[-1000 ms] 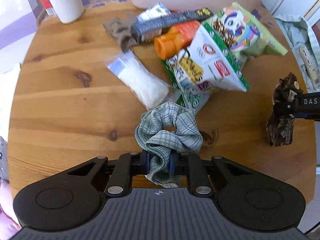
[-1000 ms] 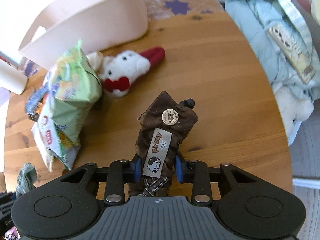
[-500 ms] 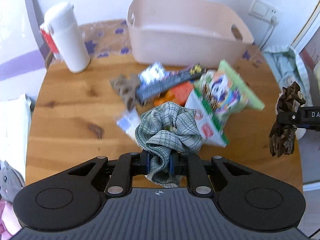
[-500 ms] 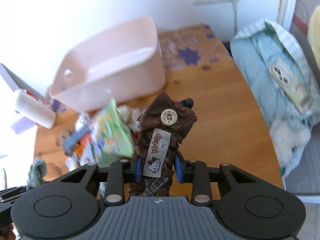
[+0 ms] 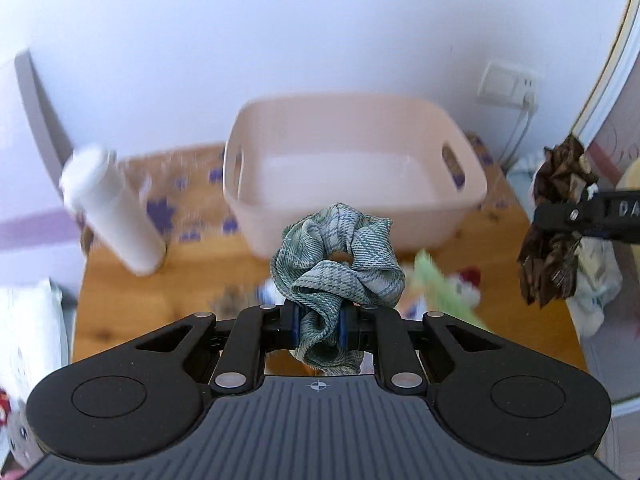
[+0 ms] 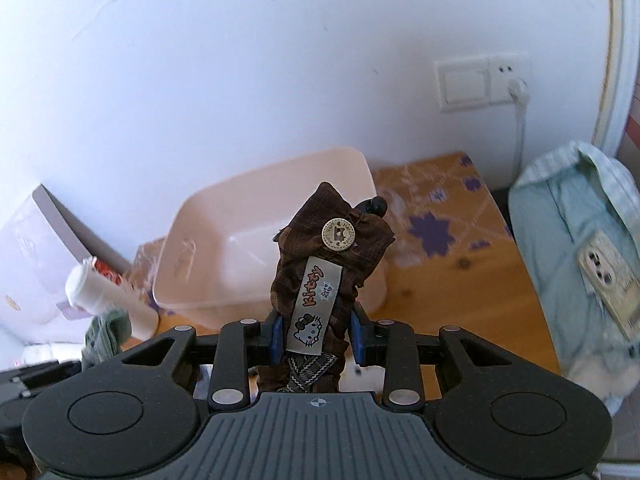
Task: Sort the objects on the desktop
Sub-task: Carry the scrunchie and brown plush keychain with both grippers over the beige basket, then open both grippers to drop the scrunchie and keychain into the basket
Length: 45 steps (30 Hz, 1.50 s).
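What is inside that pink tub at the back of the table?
The pink tub looks empty: both views show bare pale floor and walls. The green scrunchie and brown scrunchie, held in front, hide its near corners.

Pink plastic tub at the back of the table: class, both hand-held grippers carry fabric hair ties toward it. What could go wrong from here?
1. The green plaid fabric scrunchie is pinched by one fold only; it might slip from the left hand-held gripper short of the pink plastic tub.
2. The brown fabric hair tie hangs long below the right hand-held gripper and could catch the tub's rim.
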Motion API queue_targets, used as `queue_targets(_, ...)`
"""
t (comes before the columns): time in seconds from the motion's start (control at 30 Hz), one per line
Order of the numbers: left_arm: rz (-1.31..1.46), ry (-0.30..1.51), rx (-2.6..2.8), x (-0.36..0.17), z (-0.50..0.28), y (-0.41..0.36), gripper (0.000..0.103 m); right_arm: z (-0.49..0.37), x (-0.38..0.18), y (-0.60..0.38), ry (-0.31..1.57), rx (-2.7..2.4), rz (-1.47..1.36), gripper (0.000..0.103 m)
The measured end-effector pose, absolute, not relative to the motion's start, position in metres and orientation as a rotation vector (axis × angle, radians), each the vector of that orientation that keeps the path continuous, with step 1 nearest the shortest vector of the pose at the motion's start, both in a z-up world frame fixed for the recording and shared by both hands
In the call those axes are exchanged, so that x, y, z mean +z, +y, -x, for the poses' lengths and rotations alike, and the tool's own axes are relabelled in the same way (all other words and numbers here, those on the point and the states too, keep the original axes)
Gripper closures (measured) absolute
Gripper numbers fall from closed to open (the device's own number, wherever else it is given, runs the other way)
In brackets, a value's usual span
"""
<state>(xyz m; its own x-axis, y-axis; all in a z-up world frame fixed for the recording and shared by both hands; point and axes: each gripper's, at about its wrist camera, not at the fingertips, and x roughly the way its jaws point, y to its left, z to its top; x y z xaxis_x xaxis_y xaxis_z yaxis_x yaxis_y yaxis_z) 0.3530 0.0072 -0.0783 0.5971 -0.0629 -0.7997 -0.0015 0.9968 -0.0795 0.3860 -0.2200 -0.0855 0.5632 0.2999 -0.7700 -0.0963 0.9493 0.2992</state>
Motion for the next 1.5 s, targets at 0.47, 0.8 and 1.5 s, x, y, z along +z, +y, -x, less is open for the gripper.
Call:
queue_targets(0.47, 0.033, 0.834, -0.024, -0.063, -0.452, -0.004, 0.087, -0.477, -0.098, -0.192, 0.879, 0.260, -0.178, 0.073)
queue_targets(0.8, 0.046, 0.918, -0.014, -0.114, -0.502, -0.019, 0.087, -0.524, -0.157, -0.173, 0.960, 0.215, -0.068, 0.073)
queue_targets(1.5, 0.034, 1.162, 0.015, -0.191, -0.567, -0.032, 0.070, -0.538, -0.208, -0.153, 1.046, 0.198, 0.149, 0.047)
